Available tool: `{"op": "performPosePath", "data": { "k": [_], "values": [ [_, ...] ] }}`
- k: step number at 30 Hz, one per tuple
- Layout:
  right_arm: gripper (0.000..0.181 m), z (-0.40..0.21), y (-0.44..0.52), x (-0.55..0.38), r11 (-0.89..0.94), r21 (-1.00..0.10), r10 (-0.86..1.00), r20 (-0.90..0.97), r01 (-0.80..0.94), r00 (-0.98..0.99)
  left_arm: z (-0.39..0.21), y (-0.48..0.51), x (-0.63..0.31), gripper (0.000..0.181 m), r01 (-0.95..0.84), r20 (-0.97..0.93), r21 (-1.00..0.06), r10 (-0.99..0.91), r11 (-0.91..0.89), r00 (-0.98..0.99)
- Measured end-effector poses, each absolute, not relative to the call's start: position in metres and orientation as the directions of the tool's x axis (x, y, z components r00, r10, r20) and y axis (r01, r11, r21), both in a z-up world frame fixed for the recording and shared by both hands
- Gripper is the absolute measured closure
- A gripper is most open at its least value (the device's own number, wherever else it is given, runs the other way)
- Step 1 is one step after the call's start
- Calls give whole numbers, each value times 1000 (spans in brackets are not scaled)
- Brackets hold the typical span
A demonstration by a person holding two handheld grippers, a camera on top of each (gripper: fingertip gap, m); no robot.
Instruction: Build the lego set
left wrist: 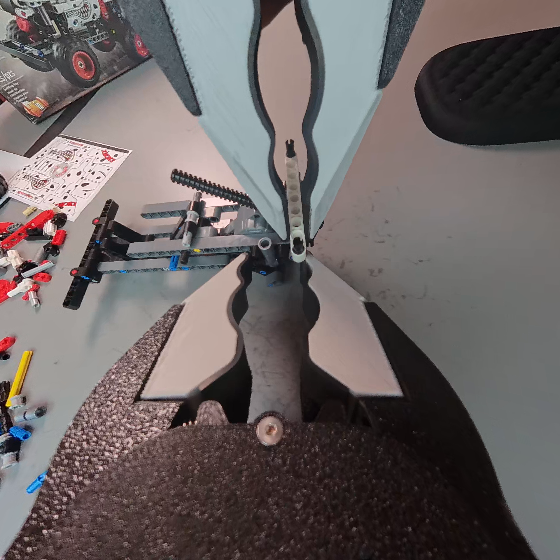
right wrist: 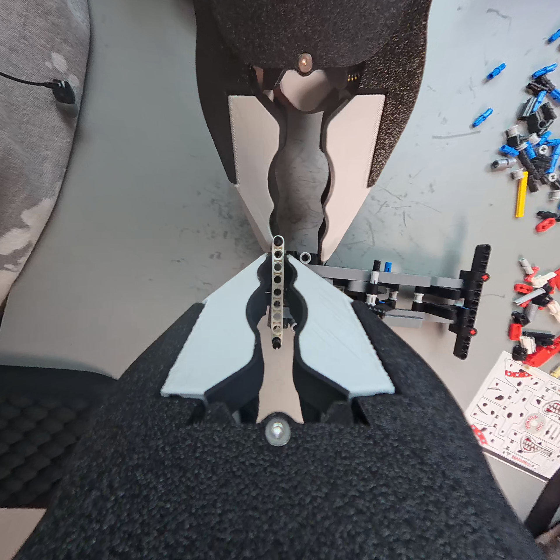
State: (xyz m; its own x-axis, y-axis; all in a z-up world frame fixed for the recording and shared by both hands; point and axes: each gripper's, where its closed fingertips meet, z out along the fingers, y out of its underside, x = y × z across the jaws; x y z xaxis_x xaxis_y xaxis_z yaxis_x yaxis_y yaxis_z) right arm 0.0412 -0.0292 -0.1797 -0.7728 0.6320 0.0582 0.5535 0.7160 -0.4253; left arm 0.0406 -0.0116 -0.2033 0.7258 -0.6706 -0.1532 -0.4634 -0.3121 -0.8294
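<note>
Right tool: I see my fingers closed on the white beam; beam held on edge, black pins in both end holes
Left tool: I see its jaws narrowed about the chassis end; whether they touch, I cannot tell
Chassis: on the counter; beam's tip at its near end
Loose parts: beside the chassis; sticker sheet and box beyond

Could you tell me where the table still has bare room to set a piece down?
Bare grey table lies on the white beam's side away from the chassis, up to the black pad. It is crowded beyond the chassis: loose parts and the sticker sheet, with the box behind.
</note>
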Motion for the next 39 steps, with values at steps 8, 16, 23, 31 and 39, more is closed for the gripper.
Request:
{"op": "performPosePath", "data": {
  "k": [8,16,23,31,39],
  "values": [
    [174,-182,-28,43,767,-349,619,179,539,-765,-204,-11,42,149,-465,-157,-827,-663,-317,732],
    [175,-182,-26,40,764,-346,628,204,545,-751,-203,-9,40,150,-442,-131,-830,-653,-339,746],
    [175,-184,-26,39,726,-380,664,168,573,-729,-204,-9,40,150,-441,-125,-829,-655,-343,745],
    [175,-189,-27,40,710,-342,677,94,615,-730,-207,-10,40,150,-467,-153,-817,-654,-339,741],
    [174,-187,-24,38,703,-352,690,128,617,-713,-205,-8,37,150,-431,-113,-826,-643,-362,757]
  ]
}}
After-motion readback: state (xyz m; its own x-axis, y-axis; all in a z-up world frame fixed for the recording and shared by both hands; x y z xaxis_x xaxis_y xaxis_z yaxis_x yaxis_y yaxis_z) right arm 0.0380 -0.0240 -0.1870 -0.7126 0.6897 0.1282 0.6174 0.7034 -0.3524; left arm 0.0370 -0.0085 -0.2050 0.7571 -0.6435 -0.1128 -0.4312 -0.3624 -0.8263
